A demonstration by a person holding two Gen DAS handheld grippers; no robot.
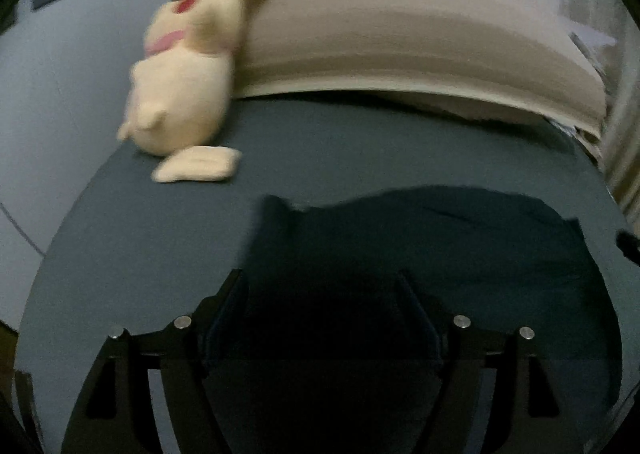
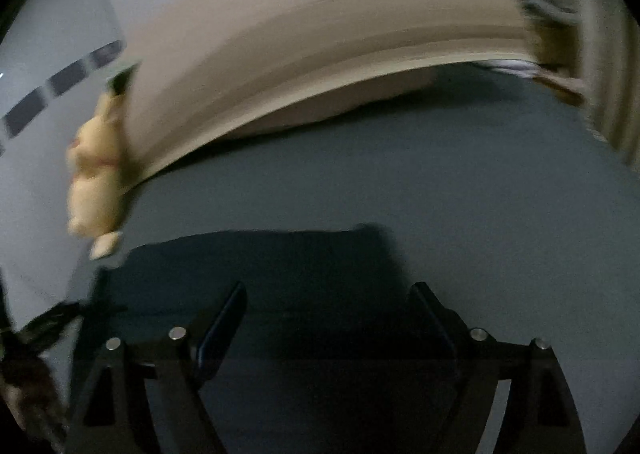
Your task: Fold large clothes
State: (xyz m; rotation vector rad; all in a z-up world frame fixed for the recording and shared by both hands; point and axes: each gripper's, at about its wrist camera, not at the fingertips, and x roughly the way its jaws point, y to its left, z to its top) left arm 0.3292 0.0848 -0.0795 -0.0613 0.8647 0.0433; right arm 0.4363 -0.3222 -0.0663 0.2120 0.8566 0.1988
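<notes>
Home bedroom: bed w/ blue sheet (image 1: 320,142), beige pillow (image 1: 400,38), plush toy (image 1: 180,94).

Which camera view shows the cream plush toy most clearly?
The left wrist view. There the plush toy is large, near the headboard, and its red cheek and pink collar can be seen. In the right wrist view it is small, blurred and at the left edge.

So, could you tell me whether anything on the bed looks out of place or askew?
Only the plush toy: it lies tipped against the beige headboard at the bed's far left. The dark garment lies rumpled on the blue sheet, unfolded.
</notes>
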